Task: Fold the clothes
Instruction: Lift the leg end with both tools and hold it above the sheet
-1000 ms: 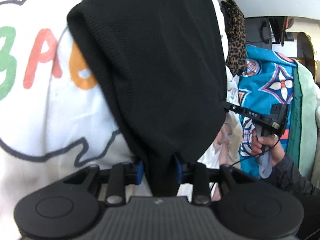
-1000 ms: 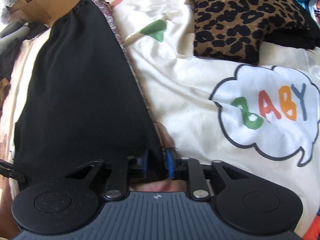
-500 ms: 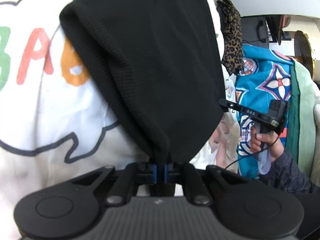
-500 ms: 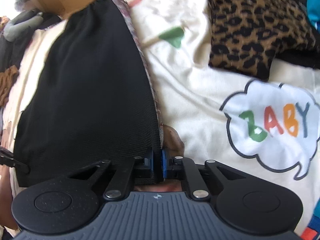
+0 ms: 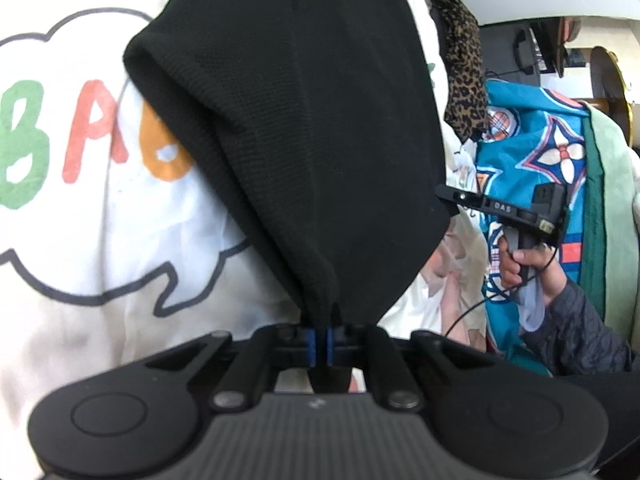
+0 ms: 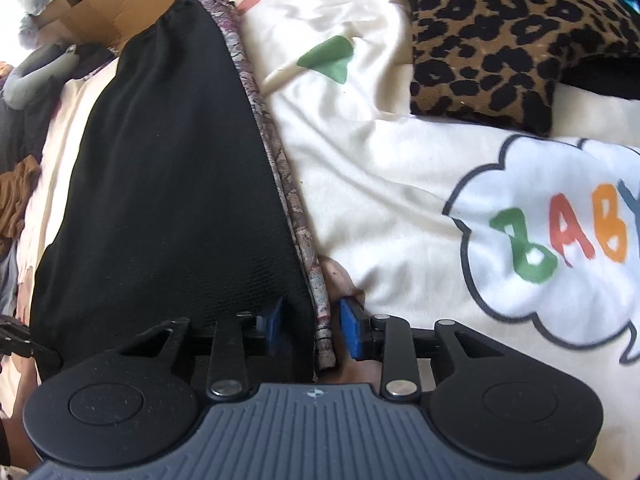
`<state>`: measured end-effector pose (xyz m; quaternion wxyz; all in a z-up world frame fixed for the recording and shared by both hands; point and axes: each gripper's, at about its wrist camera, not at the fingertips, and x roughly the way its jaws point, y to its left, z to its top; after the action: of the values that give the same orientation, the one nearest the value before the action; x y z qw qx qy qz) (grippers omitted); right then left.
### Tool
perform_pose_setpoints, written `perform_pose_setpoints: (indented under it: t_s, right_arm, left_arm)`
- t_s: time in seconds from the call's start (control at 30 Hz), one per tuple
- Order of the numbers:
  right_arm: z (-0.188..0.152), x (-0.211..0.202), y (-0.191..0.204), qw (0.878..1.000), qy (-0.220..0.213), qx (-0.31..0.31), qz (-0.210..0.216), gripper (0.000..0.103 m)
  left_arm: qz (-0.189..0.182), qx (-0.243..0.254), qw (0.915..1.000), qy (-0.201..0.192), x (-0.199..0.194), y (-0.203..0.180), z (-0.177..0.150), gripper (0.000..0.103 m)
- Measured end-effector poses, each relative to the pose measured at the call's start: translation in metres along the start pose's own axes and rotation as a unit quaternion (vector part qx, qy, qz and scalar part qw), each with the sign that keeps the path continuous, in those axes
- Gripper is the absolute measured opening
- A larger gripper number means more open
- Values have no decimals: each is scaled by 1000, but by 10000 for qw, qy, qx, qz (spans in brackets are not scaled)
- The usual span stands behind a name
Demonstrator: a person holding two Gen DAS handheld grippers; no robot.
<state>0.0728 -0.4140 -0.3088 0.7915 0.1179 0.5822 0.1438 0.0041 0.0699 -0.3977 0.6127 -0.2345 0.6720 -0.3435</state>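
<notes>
Right tool (image 6: 308, 330) newly parted around black garment (image 6: 168, 184)

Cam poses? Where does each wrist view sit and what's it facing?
Left wrist: on the left gripper, facing along fingers clamped on the black garment; the person's right hand shows.
Right wrist: on the right gripper, jaws apart around the garment's patterned edge.
Shared: the garment, BABY blanket, leopard-print cloth.

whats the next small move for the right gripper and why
Probably draw the right gripper straight back off the black garment. Its blue pads stand apart, with the garment's patterned edge loose between them, so it grips nothing, while the left gripper is pinched shut on the cloth's other end.
</notes>
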Motion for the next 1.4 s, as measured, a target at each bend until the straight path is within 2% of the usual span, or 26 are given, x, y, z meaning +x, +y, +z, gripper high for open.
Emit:
perform_pose_setpoints:
  t_s: [0.03, 0.1, 0.13, 0.2, 0.27, 0.4, 0.53, 0.6, 0.7, 0.77, 0.8, 0.87, 0.93, 1.0, 1.07, 1.1, 1.23, 1.4]
  right_arm:
    - [0, 0, -1, 10000, 13, 25, 20, 36]
    - [-2, -1, -2, 10000, 36, 23, 65, 18]
    - [-2, -1, -2, 10000, 45, 5, 87, 13]
    - [-2, -1, -1, 9999, 52, -12, 95, 7]
    - [-1, -5, 3, 9999, 42, -132, 41, 5]
    - [3, -15, -3, 10000, 3, -96, 9, 5]
    - [4, -8, -11, 9999, 33, 104, 29, 5]
    - [5, -4, -14, 9998, 60, 177, 76, 5]
    - [8, -3, -20, 9990, 117, 363, 224, 8]
    - [8, -2, -24, 9983, 151, 463, 321, 12]
    - [8, 0, -26, 9979, 177, 503, 370, 22]
    - [8, 3, -29, 9969, 230, 584, 466, 24]
    - [9, 6, -30, 9957, 295, 681, 549, 24]
    - [10, 9, -31, 9948, 350, 746, 603, 20]
    - [10, 8, -28, 9955, 376, 636, 598, 7]
    - [10, 8, -26, 9958, 389, 580, 588, 5]
    - [12, 0, -16, 9971, 423, 460, 430, 3]
    - [9, -14, -6, 9966, 301, 660, 384, 3]
  left_arm:
    - [17, -1, 10000, 4, 2, -1, 1, 5]
    - [38, -14, 10000, 10, 6, -2, 2, 5]
    - [49, -34, 10000, 15, 7, -2, 2, 6]
    - [70, -86, 9999, 28, 7, 0, 2, 7]
    - [99, -148, 9998, -10, 5, 2, 2, 18]
    - [63, -290, 9995, -89, 0, 7, 2, 23]
    - [0, -354, 9992, -168, 4, 7, 3, 30]
    - [-155, -416, 9988, -230, 8, 9, 2, 35]
    - [-374, -478, 9978, -254, 16, 10, 1, 36]
    - [-400, -452, 9980, -213, 18, 9, 1, 32]
    - [-404, -456, 9980, -170, 19, 10, 2, 28]
    - [-420, -487, 9979, -68, 21, 12, 1, 18]
    - [-448, -488, 9978, -18, 21, 13, -2, 16]
    - [-467, -478, 9978, 19, 21, 14, -3, 14]
    - [-471, -450, 9979, 45, 20, 13, -4, 9]
    - [-458, -438, 9980, 44, 19, 12, -4, 8]
    - [-303, -319, 9990, 57, 7, 4, 2, 5]
    - [5, -17, 9998, 185, -18, -15, 22, 5]
